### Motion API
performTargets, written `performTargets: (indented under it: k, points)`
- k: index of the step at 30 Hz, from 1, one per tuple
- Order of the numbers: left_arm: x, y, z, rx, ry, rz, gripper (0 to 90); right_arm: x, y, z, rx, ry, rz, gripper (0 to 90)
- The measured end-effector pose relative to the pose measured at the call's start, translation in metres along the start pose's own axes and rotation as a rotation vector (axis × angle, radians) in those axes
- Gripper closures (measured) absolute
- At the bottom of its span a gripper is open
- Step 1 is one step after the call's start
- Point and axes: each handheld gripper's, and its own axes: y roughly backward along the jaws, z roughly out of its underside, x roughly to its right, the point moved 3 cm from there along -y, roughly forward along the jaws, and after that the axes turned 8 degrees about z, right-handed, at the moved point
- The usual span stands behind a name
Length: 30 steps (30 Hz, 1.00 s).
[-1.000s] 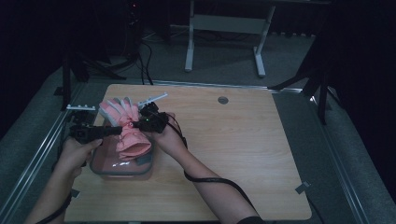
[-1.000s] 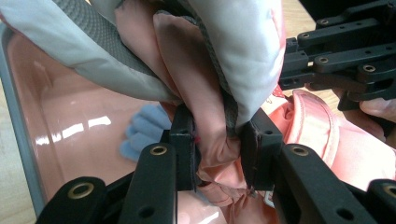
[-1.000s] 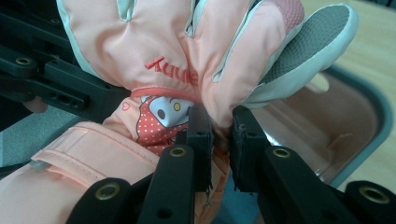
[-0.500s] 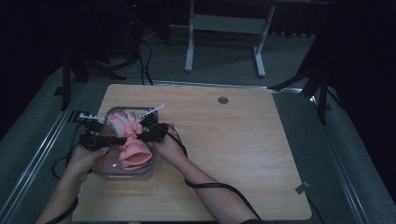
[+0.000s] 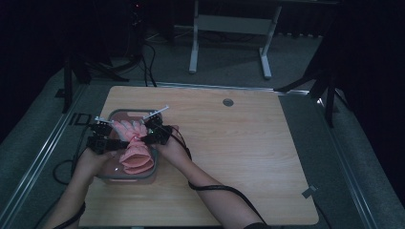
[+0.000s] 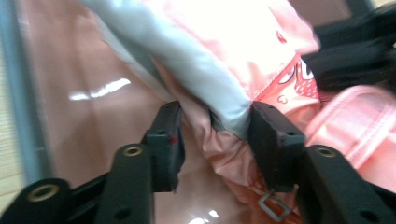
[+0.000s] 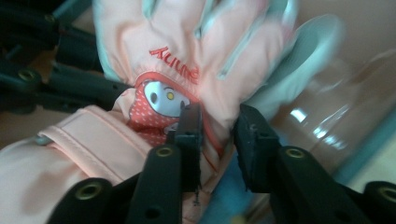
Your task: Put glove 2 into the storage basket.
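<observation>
Glove (image 5: 135, 151) sits in the tub (image 5: 149, 172) near the left edge of the counter (image 5: 248, 157), cuff toward me, fingers away. My left tongs (image 6: 215, 128) have just been opening; the jaws now stand part open around a fold of its grey-and-pink side, one pad (image 6: 270, 135) touching the cloth, the other clear of it. My right tongs (image 7: 218, 135) have also just been opening and straddle the wrist seam below the printed badge, with slack on both sides, so neither pair is gripping.

The risk I see is snagging. If I pull either hand back before the jaws are wider, the bunched fabric could ride up with a pad and drag the glove half out over the rim. The strap buckle (image 6: 274, 205) by my left jaw could catch too. The tongs also stand close together and could knock each other.
</observation>
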Motion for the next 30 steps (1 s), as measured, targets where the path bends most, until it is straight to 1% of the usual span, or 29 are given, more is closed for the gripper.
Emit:
performTargets:
  k: [2,3,4,5,8,10,12,13,14,15,17,18,19,20,22,24,25,26,27,28,29,30]
  points:
    - [0.000,0.000,0.000,0.004,0.000,-0.005,52.9,0.003,0.007,-0.005,0.027,-0.016,-0.013,63.9]
    - [0.000,0.000,0.000,0.011,-0.005,-0.013,51.2,0.004,0.011,-0.008,0.045,-0.010,-0.008,60.6]
    - [0.000,0.001,0.000,0.023,-0.019,-0.028,49.1,0.005,0.015,-0.010,0.052,-0.010,-0.008,57.7]
    - [0.000,0.003,-0.001,0.034,-0.026,-0.040,45.1,0.007,0.018,-0.012,0.062,-0.011,-0.019,50.7]
    - [-0.001,0.008,-0.001,0.087,-0.039,-0.051,37.6,0.013,0.023,-0.013,0.088,-0.010,-0.035,42.5]
    - [-0.001,0.011,0.000,0.118,-0.051,-0.051,28.4,0.018,0.027,-0.013,0.117,-0.016,-0.051,32.5]
    - [-0.002,0.014,0.001,0.153,-0.049,-0.051,22.7,0.021,0.028,-0.011,0.099,0.000,-0.087,21.0]
    - [-0.003,0.016,0.001,0.169,-0.049,-0.053,18.8,0.023,0.028,-0.010,0.100,0.003,-0.096,19.2]
    - [-0.003,0.019,0.002,0.190,-0.056,-0.053,14.5,0.025,0.029,-0.009,0.107,0.017,-0.094,18.6]
    - [-0.002,0.021,0.002,0.199,-0.057,-0.049,14.1,0.028,0.032,-0.007,0.117,0.020,-0.094,17.6]
    - [-0.001,0.026,0.003,0.224,-0.062,-0.055,13.6,0.032,0.036,-0.006,0.136,0.002,-0.125,16.3]
    - [0.000,0.028,0.003,0.235,-0.066,-0.055,11.4,0.034,0.038,-0.005,0.145,-0.001,-0.129,16.2]
    - [0.000,0.028,0.003,0.235,-0.066,-0.055,9.3,0.034,0.038,-0.005,0.145,-0.001,-0.129,16.2]
    - [0.002,0.031,0.004,0.252,-0.066,-0.040,9.3,0.036,0.041,-0.003,0.153,-0.002,-0.134,15.7]
    - [0.006,0.035,0.004,0.273,-0.070,-0.029,9.1,0.039,0.046,-0.001,0.162,0.001,-0.139,15.4]
    - [0.014,0.038,0.004,0.301,-0.088,-0.007,7.8,0.041,0.050,0.002,0.168,0.016,-0.133,15.1]
    - [0.020,0.040,0.003,0.307,-0.109,-0.002,7.8,0.042,0.052,0.002,0.171,0.023,-0.131,15.1]
    - [0.023,0.041,0.003,0.311,-0.117,-0.001,7.8,0.043,0.054,0.004,0.169,0.033,-0.137,14.6]
    - [0.028,0.041,0.002,0.314,-0.126,0.007,7.8,0.045,0.057,0.006,0.175,0.039,-0.130,14.4]
    - [0.033,0.042,0.001,0.315,-0.138,0.015,7.8,0.046,0.059,0.007,0.176,0.038,-0.136,14.3]
    - [0.040,0.042,0.001,0.327,-0.158,0.020,7.8,0.046,0.059,0.007,0.176,0.038,-0.136,14.3]
    - [0.043,0.043,0.000,0.329,-0.168,0.022,7.8,0.048,0.062,0.008,0.189,0.033,-0.139,14.2]
